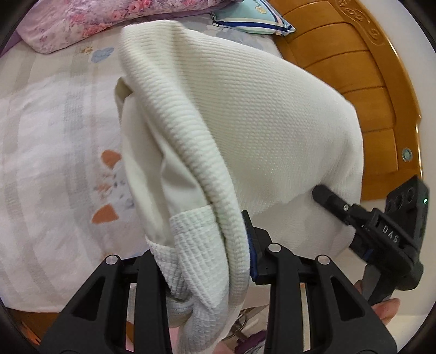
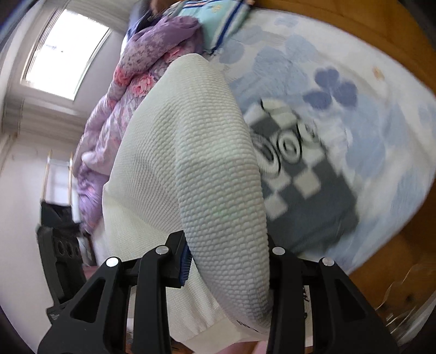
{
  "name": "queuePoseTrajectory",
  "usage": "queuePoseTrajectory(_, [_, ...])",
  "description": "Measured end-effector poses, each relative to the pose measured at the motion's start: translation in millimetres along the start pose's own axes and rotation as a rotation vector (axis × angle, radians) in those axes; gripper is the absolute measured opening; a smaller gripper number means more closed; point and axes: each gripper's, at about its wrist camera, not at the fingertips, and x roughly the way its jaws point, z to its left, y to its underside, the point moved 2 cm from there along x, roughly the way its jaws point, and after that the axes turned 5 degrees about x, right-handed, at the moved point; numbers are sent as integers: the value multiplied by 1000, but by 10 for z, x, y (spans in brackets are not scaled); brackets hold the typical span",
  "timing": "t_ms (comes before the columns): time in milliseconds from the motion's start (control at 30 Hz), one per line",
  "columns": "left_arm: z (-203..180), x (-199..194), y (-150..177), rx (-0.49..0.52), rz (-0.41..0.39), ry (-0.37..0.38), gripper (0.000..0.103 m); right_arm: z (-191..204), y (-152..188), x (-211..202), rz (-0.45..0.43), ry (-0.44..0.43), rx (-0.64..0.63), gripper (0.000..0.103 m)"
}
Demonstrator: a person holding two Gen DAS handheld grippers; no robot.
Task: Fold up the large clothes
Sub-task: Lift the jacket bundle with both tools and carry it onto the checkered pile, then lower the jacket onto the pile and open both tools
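Observation:
A cream waffle-knit garment (image 1: pixel 245 114) with a ribbed hem hangs in the air above the bed. My left gripper (image 1: pixel 218 250) is shut on a bunched ribbed edge of it. My right gripper (image 2: pixel 226 261) is shut on another thick fold of the same garment (image 2: pixel 190 152). In the left wrist view my right gripper (image 1: pixel 327 197) shows at the right, its fingers pinching the cloth. In the right wrist view the left gripper's body (image 2: pixel 60 245) shows at the left edge. The fingertips of both are hidden by cloth.
The bed sheet (image 1: pixel 49 152) is pale with stripes and small prints. A floral quilt (image 2: pixel 114 109) and a teal pillow (image 1: pixel 250 16) lie at the far end. A grey checkered folded cloth (image 2: pixel 305 185) lies on the bed. A wooden headboard (image 1: pixel 354 68) stands at the right.

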Motion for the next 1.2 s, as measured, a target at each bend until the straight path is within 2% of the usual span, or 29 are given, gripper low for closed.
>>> queuePoseTrajectory(100, [-4,226,-261,-35,1,-21,31,-10,-395,245,57,15,-44,33])
queuePoseTrajectory(267, [170,801,-592,-101,42,-52,32,-251,-798,833,174,60,-61,38])
queuePoseTrajectory(300, [216,946,-625,-99,49,-70,36,-314,-838,961,199,67,-65,47])
queuePoseTrajectory(333, [257,1172,-630,-73,65,-113,41,-417,-884,1137,234,74,-68,63])
queuePoseTrajectory(367, [311,1428,-641,-29,99,-174,42,-567,-925,1404,280,111,-62,68])
queuePoseTrajectory(400, [374,1680,-631,19,155,-273,43,-702,-948,1569,301,169,-40,68])
queuePoseTrajectory(433, [438,1866,-593,63,217,-373,44,-844,-956,1717,317,258,-12,75])
queuePoseTrajectory(467, [470,1925,-572,75,235,-388,52,-960,-959,1822,336,298,17,80])
queuePoseTrajectory(567, [610,1728,-511,-4,194,-292,60,-1039,-930,1695,315,229,58,84])
queuePoseTrajectory(633, [716,1545,-457,-53,185,-309,75,-1104,-909,1523,297,259,56,87])
queuePoseTrajectory(667, [765,1445,-431,-79,173,-313,76,-1132,-910,1444,283,280,62,87])
queuePoseTrajectory(767, [842,1146,-392,-136,134,-323,76,-1168,-986,1003,158,314,74,87])
queuePoseTrajectory(833, [850,971,-448,-155,96,-339,76,-1023,-1080,637,24,258,35,87])
queuePoseTrajectory(867, [784,897,-516,-157,67,-353,77,-918,-1124,533,-21,206,9,87])
queuePoseTrajectory(900, [709,829,-596,-148,39,-362,80,-772,-1160,414,-60,119,-40,87])
queuePoseTrajectory(933, [655,756,-669,-137,8,-362,80,-652,-1185,384,-60,64,-87,87])
queuePoseTrajectory(1000, [515,671,-838,-102,-68,-350,80,-466,-1218,502,-2,26,-168,85])
queuePoseTrajectory(1067, [342,690,-1047,-29,-136,-312,80,-323,-1255,722,44,46,-237,74])
queuePoseTrajectory(1100, [351,756,-1135,-3,-135,-337,80,-230,-1305,890,58,64,-275,68])
queuePoseTrajectory(1133, [302,792,-1190,3,-122,-374,79,-172,-1324,1036,72,66,-307,52])
queuePoseTrajectory(1167, [347,928,-1273,0,-95,-419,78,-143,-1337,1167,88,73,-323,43])
queuePoseTrajectory(1200, [414,1051,-1323,-15,-87,-416,74,-142,-1358,1345,114,94,-325,33])
